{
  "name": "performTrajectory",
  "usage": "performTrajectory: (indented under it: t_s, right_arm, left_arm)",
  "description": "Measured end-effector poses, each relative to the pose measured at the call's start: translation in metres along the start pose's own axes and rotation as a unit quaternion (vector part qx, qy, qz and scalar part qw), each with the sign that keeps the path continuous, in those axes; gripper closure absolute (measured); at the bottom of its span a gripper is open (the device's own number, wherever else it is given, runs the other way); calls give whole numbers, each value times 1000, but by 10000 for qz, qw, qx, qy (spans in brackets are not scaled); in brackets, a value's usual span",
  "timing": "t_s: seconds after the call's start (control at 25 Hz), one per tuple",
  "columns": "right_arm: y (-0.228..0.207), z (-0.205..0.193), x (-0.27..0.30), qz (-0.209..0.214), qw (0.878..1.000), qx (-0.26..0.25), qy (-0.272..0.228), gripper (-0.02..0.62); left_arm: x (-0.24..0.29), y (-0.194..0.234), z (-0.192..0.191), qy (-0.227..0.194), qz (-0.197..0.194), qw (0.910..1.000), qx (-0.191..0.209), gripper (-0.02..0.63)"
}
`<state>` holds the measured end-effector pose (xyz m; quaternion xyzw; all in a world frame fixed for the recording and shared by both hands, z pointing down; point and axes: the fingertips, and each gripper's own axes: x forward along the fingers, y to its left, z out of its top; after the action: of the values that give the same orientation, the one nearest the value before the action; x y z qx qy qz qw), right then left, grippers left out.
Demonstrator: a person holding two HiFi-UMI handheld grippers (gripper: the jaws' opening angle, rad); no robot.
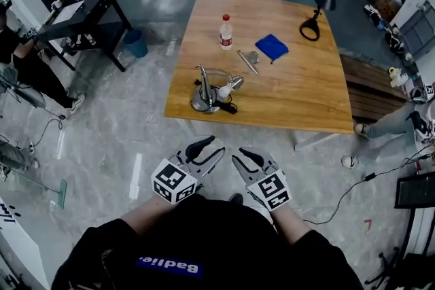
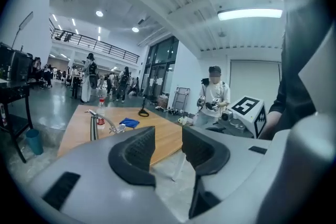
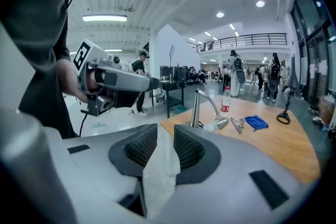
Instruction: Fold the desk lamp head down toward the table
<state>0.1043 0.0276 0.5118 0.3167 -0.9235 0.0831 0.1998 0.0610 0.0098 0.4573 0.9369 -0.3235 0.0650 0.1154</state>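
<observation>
Square wooden table (image 1: 299,88), smooth, warm-toned, with fine grain. Toward the table's near left corner, the desk lamp (image 1: 211,95): round polished metal base, straight chrome post, thin curved neck arching over to a small rounded head (image 1: 234,83), hanging just above the tabletop. Seen also past the left gripper's pads (image 2: 94,126) and beyond the right gripper's (image 3: 202,107). Further in on the table, a clear plastic bottle (image 1: 225,32) with a red cap, upright; a crumpled blue cloth (image 1: 272,46) to its right; a short metal piece (image 1: 248,60) between cloth and lamp. Off the table's near edge, over pale glossy floor, both grippers side by side, well apart from the lamp. Grey plastic shells, black ribbed pads, white cubes with black square markers turned up toward the head. Forearms in black sleeves drawn in close to the body, both tools aimed at the table and tipped a little downward. Left gripper (image 1: 216,146) (image 2: 168,131) spread wide, only floor and table edge in the gap. Right gripper (image 1: 242,154) (image 3: 165,131) narrower but parted, only pale floor showing through its slot.
</observation>
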Motion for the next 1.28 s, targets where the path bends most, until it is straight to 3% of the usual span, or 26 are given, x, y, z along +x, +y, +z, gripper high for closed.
performTrajectory:
  t_s: [0.16,0.32,0.44,0.64,1.28]
  right_arm:
    - [26,37,-27,20,9983,-33,-587,537]
    - [51,74,-38,9,9935,196,-1118,579]
    - [78,93,-38,194,9899,201,-1388,589]
    - [102,102,-30,192,9895,197,-1416,591]
    - [111,99,-18,98,9925,42,-1218,591]
  left_arm:
    - [-36,-39,22,-317,-202,9993,57,514]
    - [-67,-41,42,-542,-247,9981,146,587]
    - [-89,-39,55,-728,-347,9964,274,597]
    - [-111,-34,48,-716,-477,9960,239,597]
    - [-115,-37,47,-590,-656,9949,493,597]
